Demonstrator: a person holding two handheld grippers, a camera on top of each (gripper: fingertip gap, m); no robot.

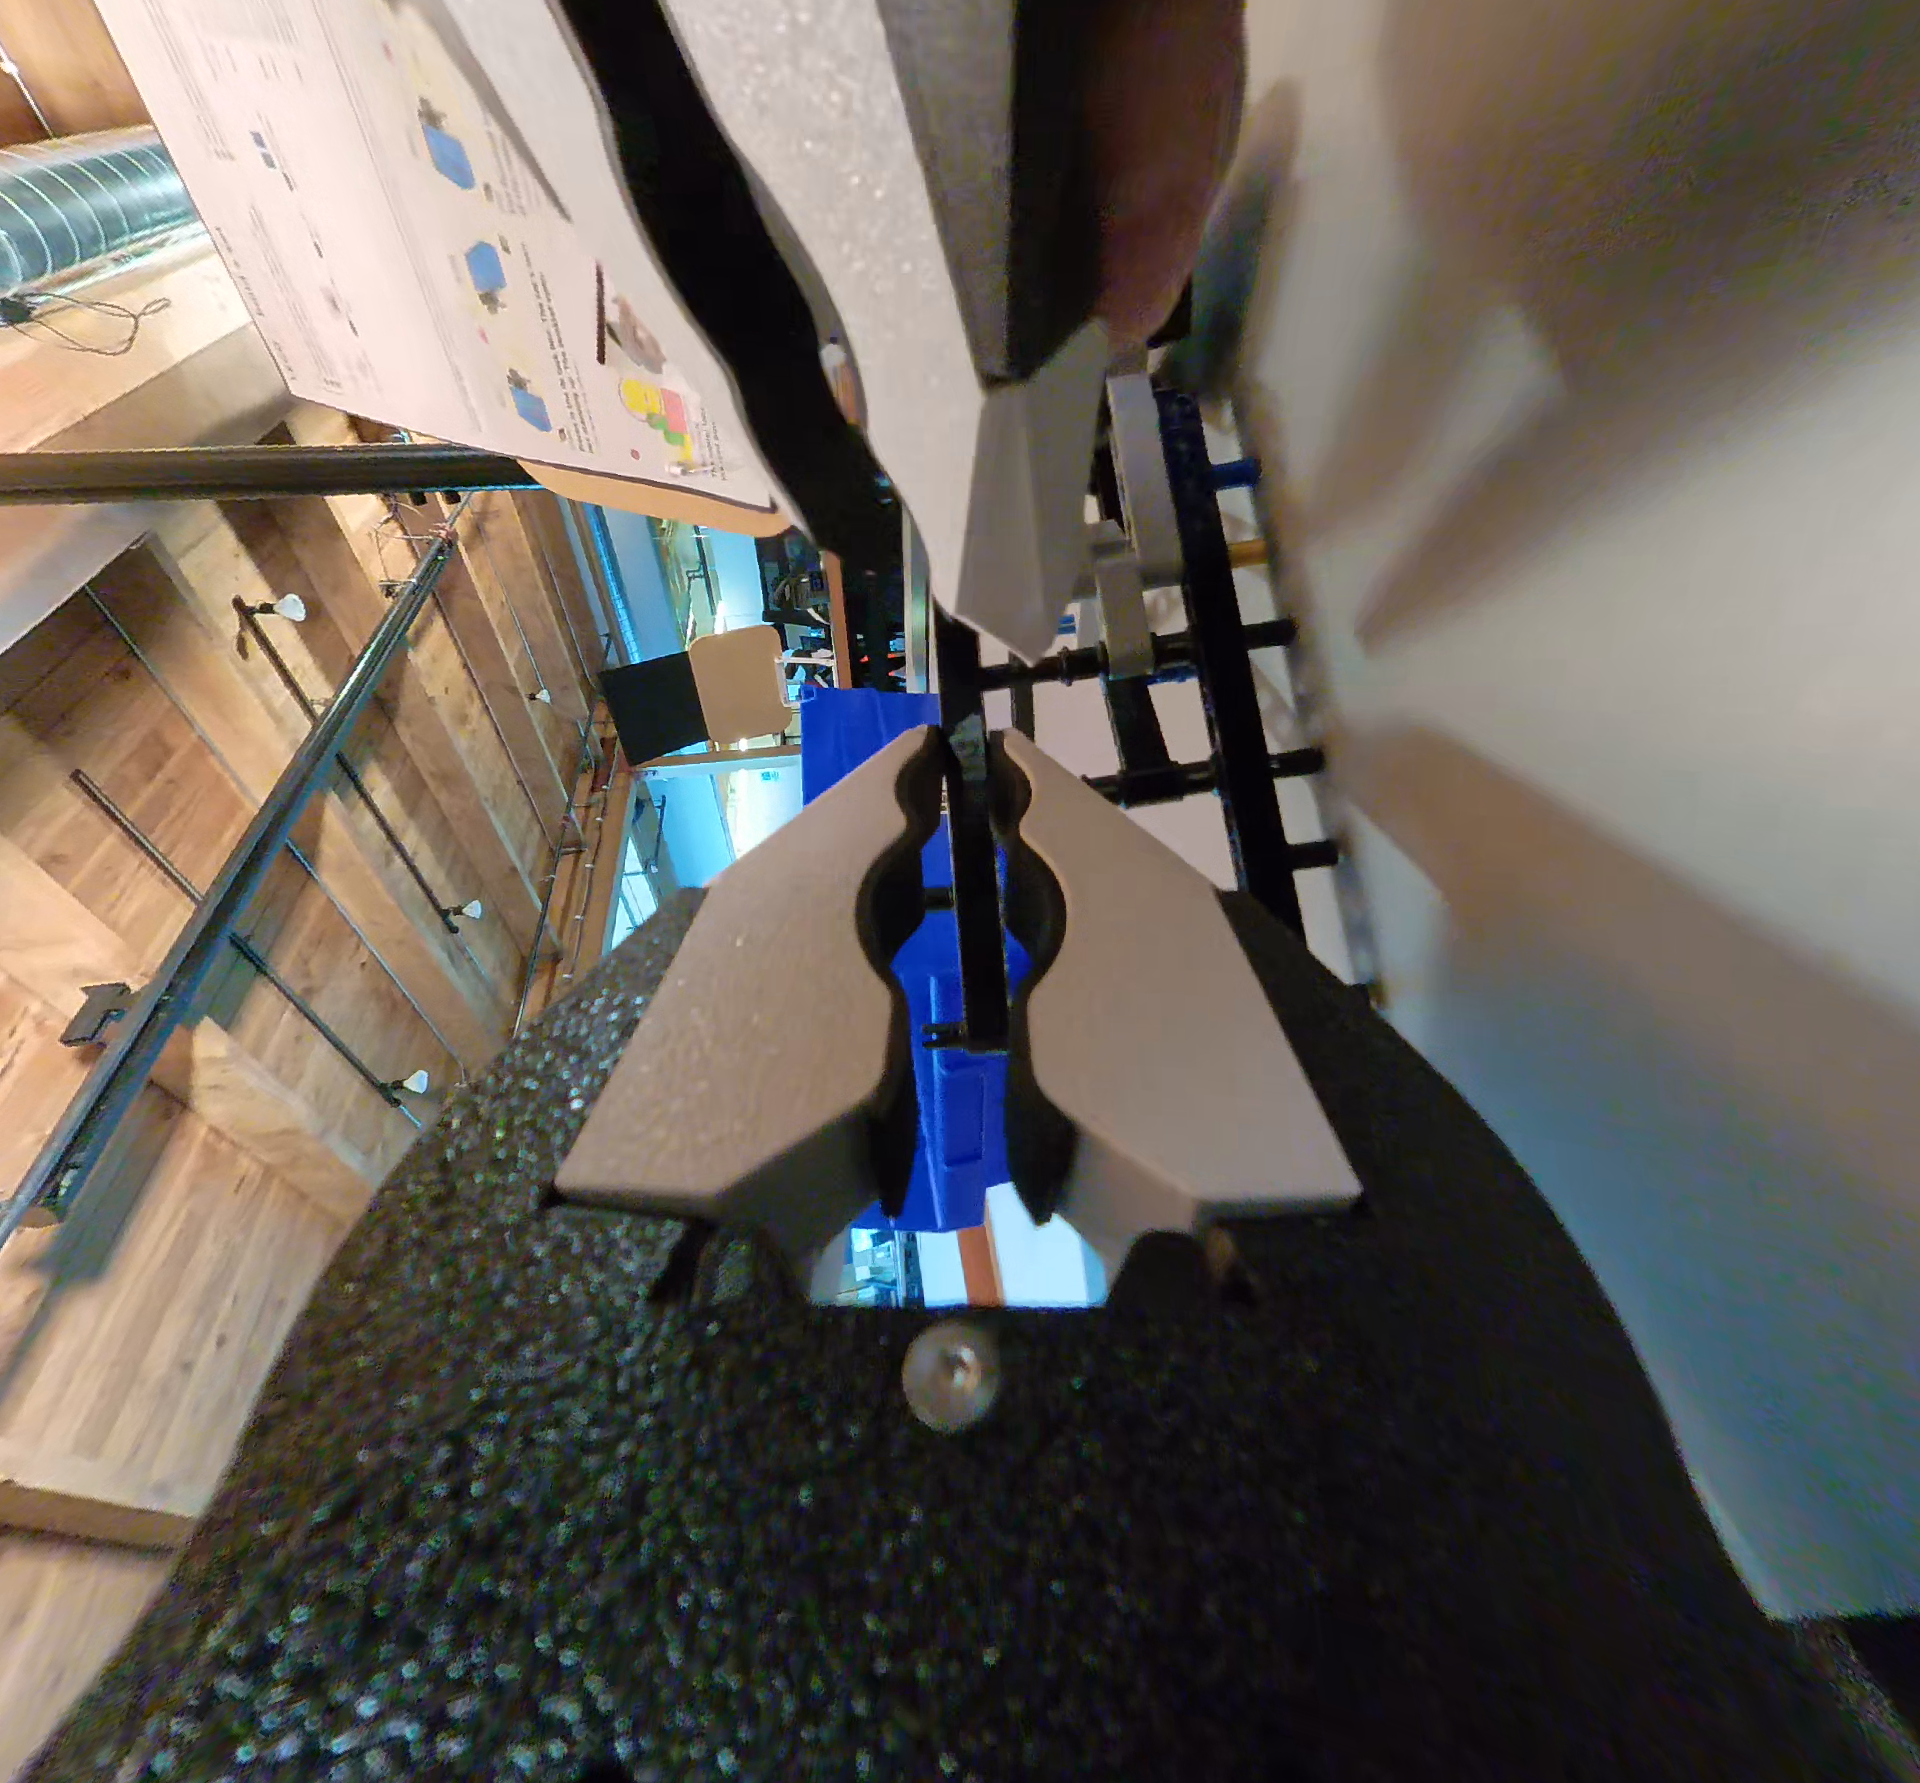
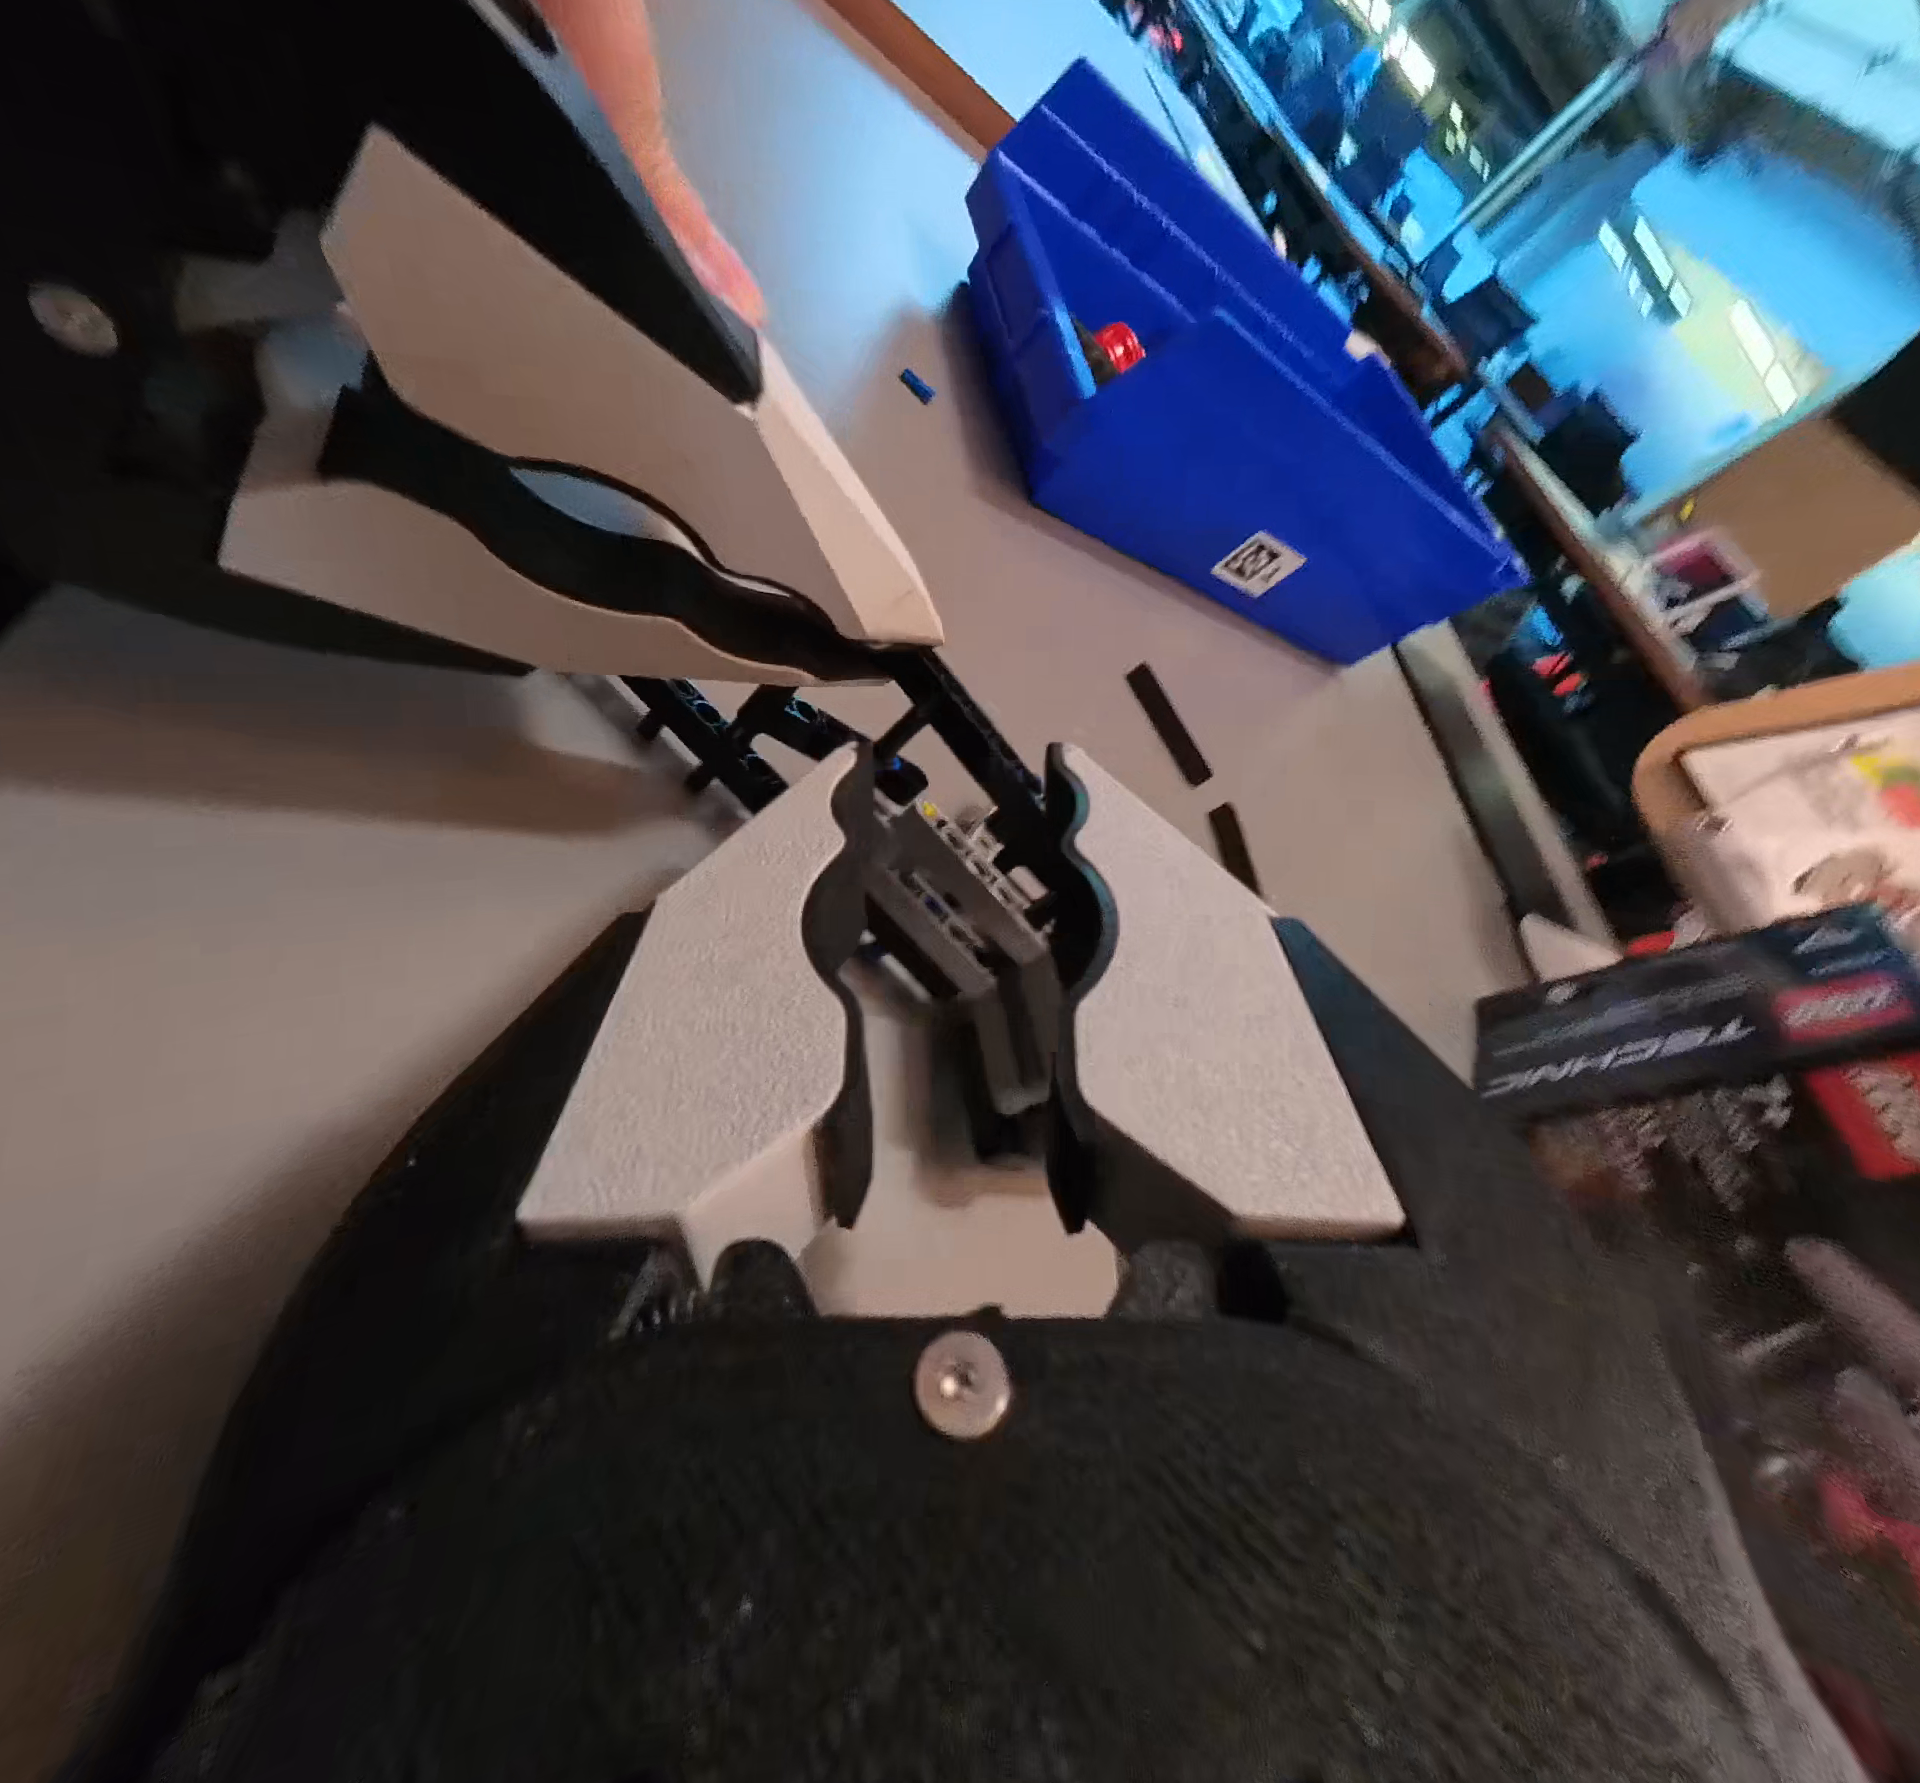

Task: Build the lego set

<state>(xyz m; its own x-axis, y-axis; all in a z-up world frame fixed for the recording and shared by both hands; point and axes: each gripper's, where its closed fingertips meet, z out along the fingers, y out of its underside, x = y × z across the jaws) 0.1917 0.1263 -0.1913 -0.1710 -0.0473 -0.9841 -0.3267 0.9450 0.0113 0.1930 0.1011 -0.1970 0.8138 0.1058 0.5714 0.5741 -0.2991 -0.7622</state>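
The lego frame (image 1: 1195,694), a ladder of black beams, cross axles and a grey block, sits at the centre right of the left wrist view, its far side against the white table (image 1: 1610,590); in the right wrist view it lies at the centre of the picture, running up and left from your tongs. Your left gripper (image 1: 971,746) is closed narrow on one thin black beam (image 1: 977,860) of that frame, the beam standing on edge between the wavy pads. Your right gripper (image 2: 956,767) is closed around the grey block (image 2: 935,912) and the black beam beside it, though whether the pads press hard or only cradle it, I cannot tell. Judge the frame as light and stiff along its beams but weak at its joints: the pins and axles will likely slip or pop if you twist the two grips against each other, and the smooth plastic may slide in the pads. Hold it on the long beams near a cross axle, not on the axle ends. In the right wrist view a blue bin (image 2: 1247,403) with a red part (image 2: 1117,346) stands at upper centre, two loose black pieces (image 2: 1169,720) lie on the table between, and the set's box (image 2: 1704,1016) shows at right. The instruction sheet (image 1: 416,175) fills the upper left of the left view.
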